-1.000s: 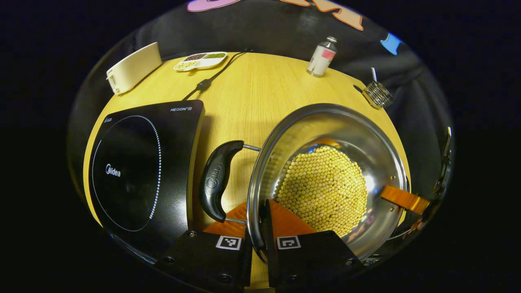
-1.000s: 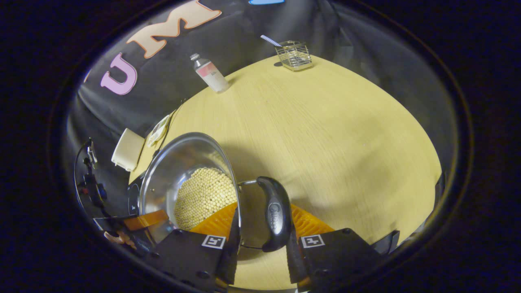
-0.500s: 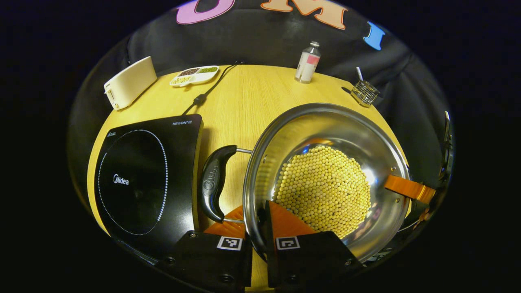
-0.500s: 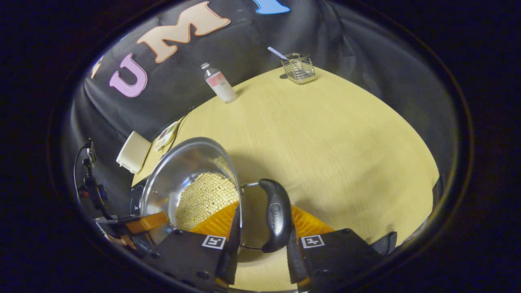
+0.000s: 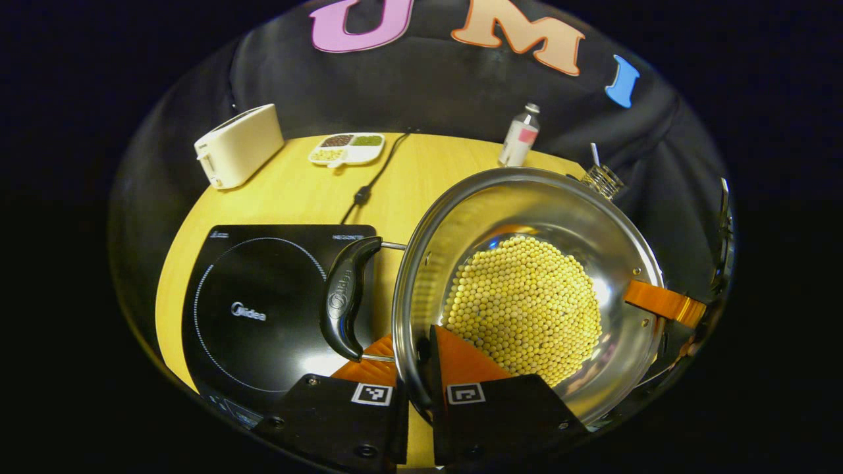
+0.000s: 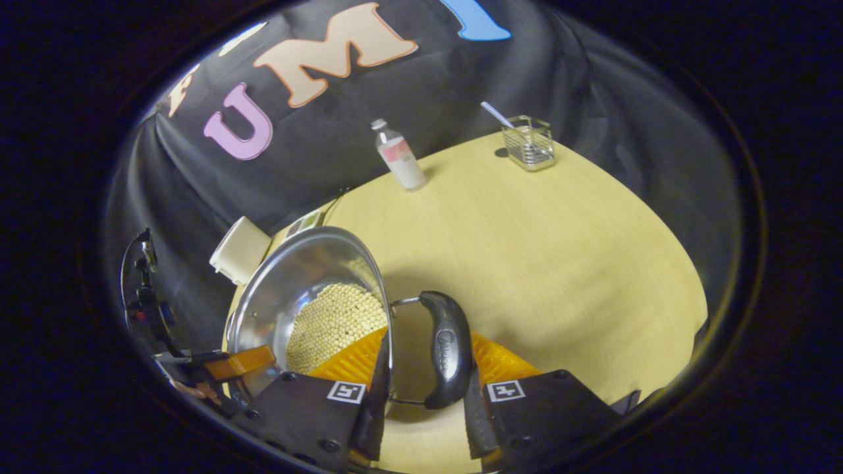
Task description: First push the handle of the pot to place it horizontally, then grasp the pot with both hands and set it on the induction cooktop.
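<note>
1. The left gripper [image 5: 413, 368] is clamped on the near wall of the pot [image 5: 527, 197], one orange finger inside among the yellow beans [image 5: 527, 309] and the other outside under the left handle [image 5: 344, 297].
2. The right gripper [image 6: 421, 368] straddles the pot's rim [image 6: 385, 296] and the right handle [image 6: 446, 349], one finger inside the pot and the other beyond the handle; I cannot tell whether both press.
3. The pot is held off the worktop [image 5: 290, 197], and its left handle overhangs the right edge of the induction cooktop [image 5: 263, 309].
4. The cooktop's cable [image 5: 372, 181] runs to the far edge.
5. Along the far edge stand a cream toaster [image 5: 238, 145] at the far-left corner, a divided dish [image 5: 347, 148], a bottle [image 6: 397, 155] and a wire basket [image 6: 529, 143].
</note>
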The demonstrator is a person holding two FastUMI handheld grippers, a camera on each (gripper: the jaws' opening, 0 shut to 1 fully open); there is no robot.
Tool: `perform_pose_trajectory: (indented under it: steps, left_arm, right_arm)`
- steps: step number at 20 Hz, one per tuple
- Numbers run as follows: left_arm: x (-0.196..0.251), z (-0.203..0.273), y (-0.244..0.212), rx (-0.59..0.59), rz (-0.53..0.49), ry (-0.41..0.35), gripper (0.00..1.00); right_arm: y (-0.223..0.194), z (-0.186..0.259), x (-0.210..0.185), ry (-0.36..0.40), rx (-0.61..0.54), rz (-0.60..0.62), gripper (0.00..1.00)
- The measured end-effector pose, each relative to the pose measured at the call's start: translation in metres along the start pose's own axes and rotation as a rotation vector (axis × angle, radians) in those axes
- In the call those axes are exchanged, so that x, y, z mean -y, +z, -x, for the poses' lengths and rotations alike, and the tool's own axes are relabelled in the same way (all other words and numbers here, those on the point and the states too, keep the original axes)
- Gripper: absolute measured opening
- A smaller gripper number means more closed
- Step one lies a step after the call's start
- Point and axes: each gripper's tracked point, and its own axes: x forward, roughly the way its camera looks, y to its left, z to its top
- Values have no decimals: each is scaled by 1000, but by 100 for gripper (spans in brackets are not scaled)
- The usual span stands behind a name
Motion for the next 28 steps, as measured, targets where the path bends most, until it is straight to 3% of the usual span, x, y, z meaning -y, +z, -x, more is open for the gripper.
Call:
perform_pose_trajectory:
  steps: [5,14,17,18,19,28]
  left_arm:
    - [-52,14,8,27,53,62,16]
    - [-156,42,-10,6,191,181,16]
    - [-160,49,-5,5,211,202,16]
    - [-158,52,-6,3,215,207,16]
    - [-156,52,-6,1,217,210,16]
    - [-153,42,-9,-30,214,200,16]
  right_arm:
    - [-5,-19,-58,69,-11,43,47]
    - [-52,-51,-167,173,-78,98,47]
    - [-65,-57,-193,189,-93,111,47]
    - [-68,-62,-199,190,-100,111,52]
    - [-70,-63,-205,192,-103,113,46]
    - [-93,-76,-236,177,-114,95,47]
